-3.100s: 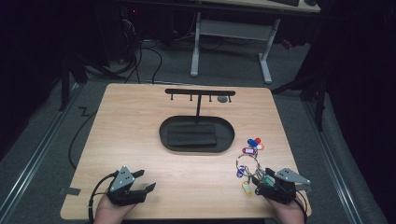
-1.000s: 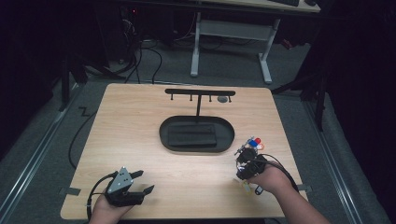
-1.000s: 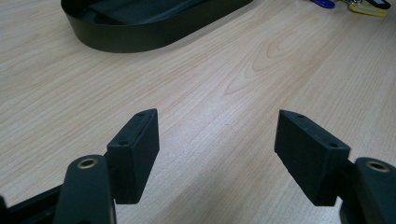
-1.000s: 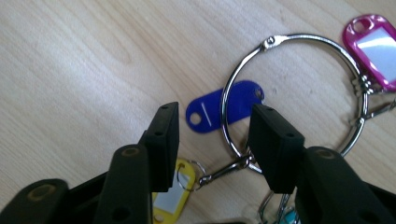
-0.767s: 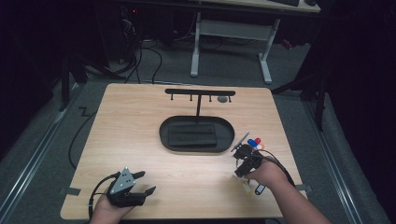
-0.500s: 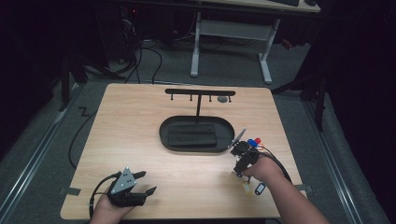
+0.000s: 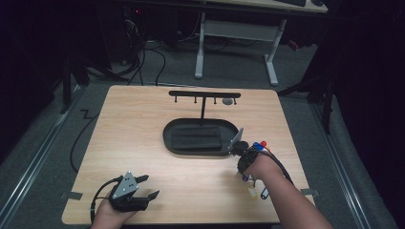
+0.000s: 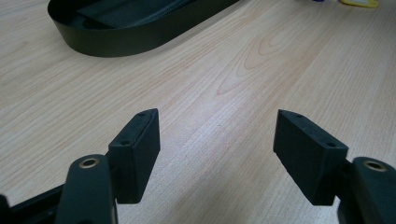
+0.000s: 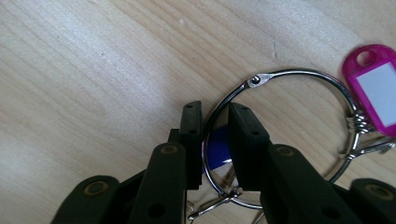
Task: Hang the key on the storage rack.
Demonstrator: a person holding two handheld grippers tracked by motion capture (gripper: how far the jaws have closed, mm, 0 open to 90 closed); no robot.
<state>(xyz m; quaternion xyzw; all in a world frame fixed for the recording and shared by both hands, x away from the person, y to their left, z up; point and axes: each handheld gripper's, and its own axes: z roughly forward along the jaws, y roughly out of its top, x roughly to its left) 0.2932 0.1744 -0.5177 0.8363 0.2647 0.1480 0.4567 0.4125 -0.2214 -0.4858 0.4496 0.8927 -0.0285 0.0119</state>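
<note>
A bunch of keys with coloured tags (image 7: 258, 144) lies right of the black tray. Its metal ring (image 9: 289, 72) carries a pink tag (image 9: 373, 88), and a blue tag (image 9: 217, 147) lies under it. My right gripper (image 9: 215, 126) points down at the ring (image 7: 242, 151). Its jaws have just been closing and straddle the ring's wire with a narrow gap left, so the pads do not press on it. My left gripper (image 7: 149, 187) rests near the table's front left. It stands open (image 8: 217, 149) with nothing between its jaws.
An oval black tray (image 7: 167, 138) with a dark pad in it sits mid-table (image 8: 116, 44). Behind it stands a black T-shaped rack (image 7: 204, 94) with small hooks. A yellow tag (image 7: 250, 191) lies near the front right. Bare wood stretches between the two hands.
My right hand has moved away from the front edge toward the tray's right end, coming over the key ring. The left hand has stayed where it was.
</note>
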